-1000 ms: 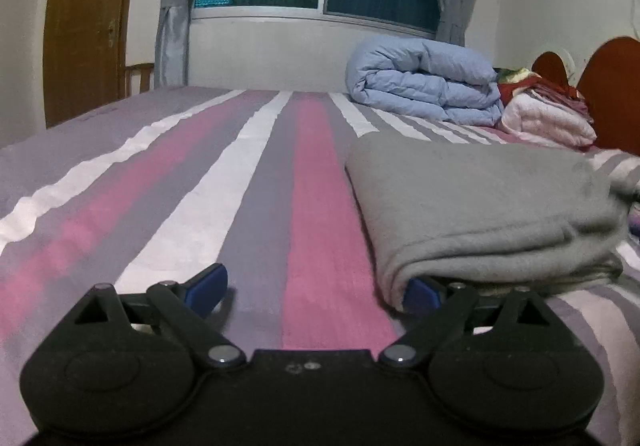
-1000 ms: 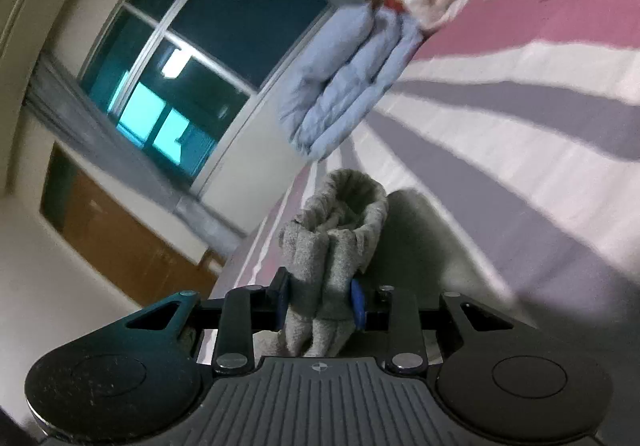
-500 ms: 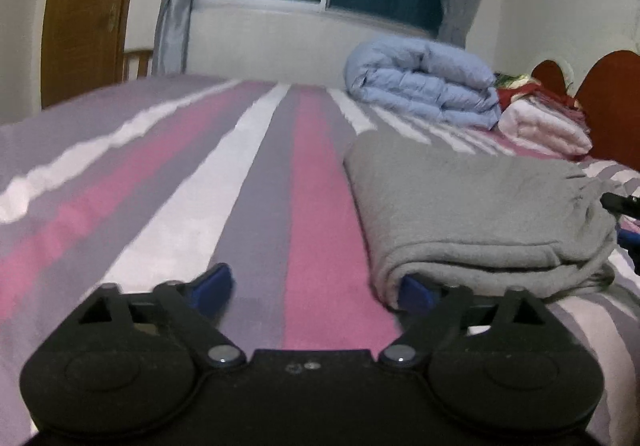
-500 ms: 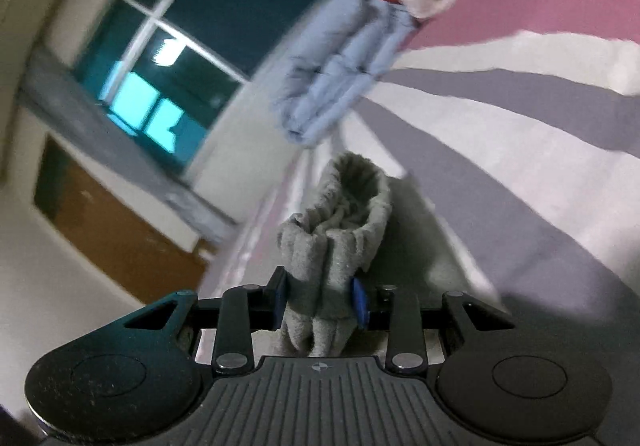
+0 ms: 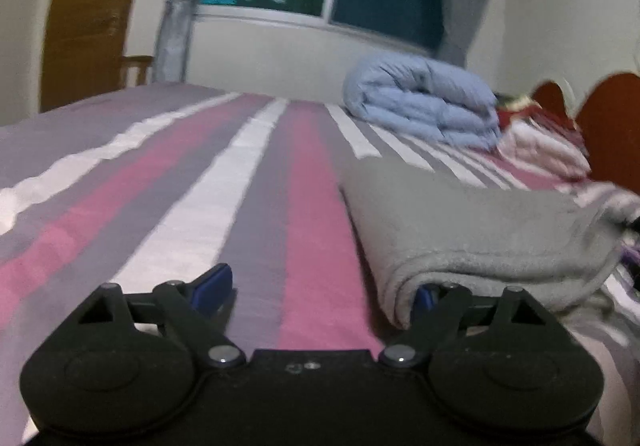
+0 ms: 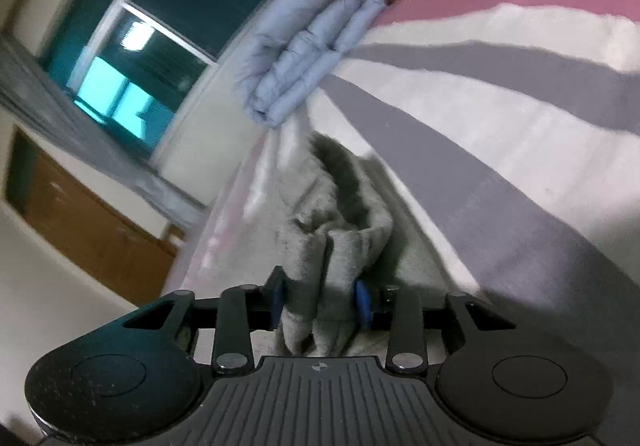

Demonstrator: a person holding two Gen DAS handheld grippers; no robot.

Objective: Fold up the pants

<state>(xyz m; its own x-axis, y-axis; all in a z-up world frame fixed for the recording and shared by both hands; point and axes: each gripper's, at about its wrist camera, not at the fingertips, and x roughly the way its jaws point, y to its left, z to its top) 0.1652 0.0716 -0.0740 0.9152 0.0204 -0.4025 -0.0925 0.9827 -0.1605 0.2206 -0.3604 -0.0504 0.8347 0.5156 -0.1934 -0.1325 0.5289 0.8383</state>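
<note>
The grey pants (image 5: 480,230) lie folded in layers on the striped bed (image 5: 200,198). My left gripper (image 5: 320,290) is open and low on the bed at the pants' near left corner. Its right finger (image 5: 426,296) sits tucked under the folded edge, and its left finger (image 5: 212,284) rests on bare bedding. My right gripper (image 6: 320,302) is shut on a bunched end of the grey pants (image 6: 332,246), with several layers squeezed between the blue pads.
A folded blue duvet (image 5: 424,102) lies at the far side of the bed, with a pile of pink and red clothes (image 5: 540,142) and a brown headboard (image 5: 608,126) to its right. A window with curtains and a wooden door (image 5: 88,14) stand behind.
The left gripper has tilted and come slightly nearer the pants' edge. The right gripper keeps its hold, and the gripped bundle has slumped lower and looser.
</note>
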